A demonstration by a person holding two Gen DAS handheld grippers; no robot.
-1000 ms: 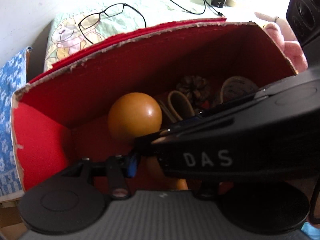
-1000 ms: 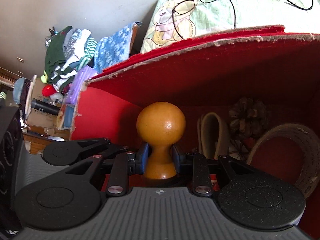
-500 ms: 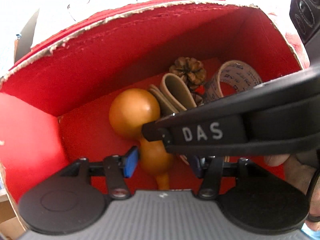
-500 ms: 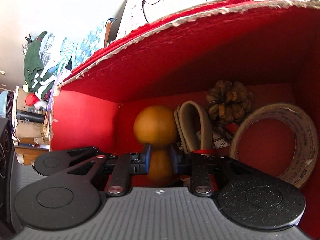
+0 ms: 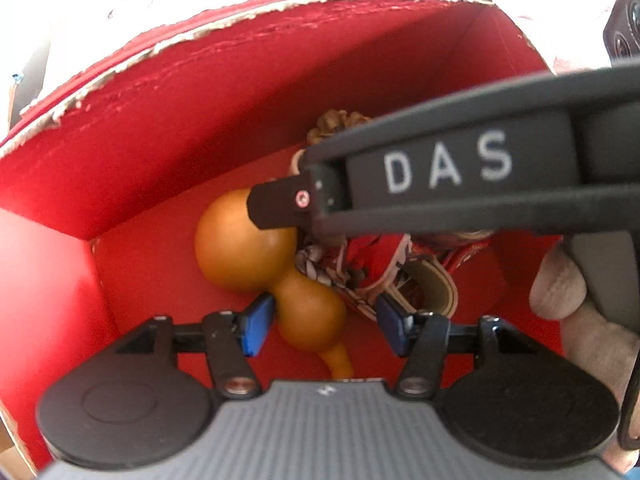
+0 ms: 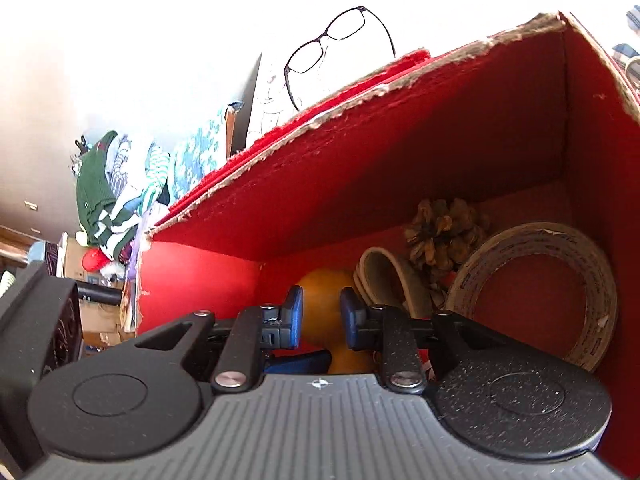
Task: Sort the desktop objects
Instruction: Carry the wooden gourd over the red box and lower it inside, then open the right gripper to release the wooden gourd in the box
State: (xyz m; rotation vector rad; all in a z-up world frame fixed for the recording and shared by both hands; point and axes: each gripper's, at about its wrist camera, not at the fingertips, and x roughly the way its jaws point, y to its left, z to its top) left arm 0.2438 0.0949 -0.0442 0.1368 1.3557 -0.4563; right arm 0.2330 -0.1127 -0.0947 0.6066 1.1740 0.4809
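Gourd (image 5: 256, 256) now down on floor of red box (image 5: 168, 136), beside pine cone (image 6: 444, 232) and tape roll (image 6: 560, 248); 1 s ago it was up near rim. Right claw (image 6: 320, 316) pinching gourd neck, jaws closed further early in that second. Left claw (image 5: 326, 322) spread, jaws opened wider early in that second, astride small lobe, right pad clear. Judgement: placement nearly done, release next.

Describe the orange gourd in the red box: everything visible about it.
The gourd is smooth, glossy and orange-brown, with a large round bulb, a pinched waist, a smaller bulb and a short tapering stem. It looks like a dried, polished natural gourd. It lies inside the red box, near its left wall, beside a roll of tape and a pine cone. The right gripper is shut on it. The left gripper is open around the smaller bulb, one pad close beside it.
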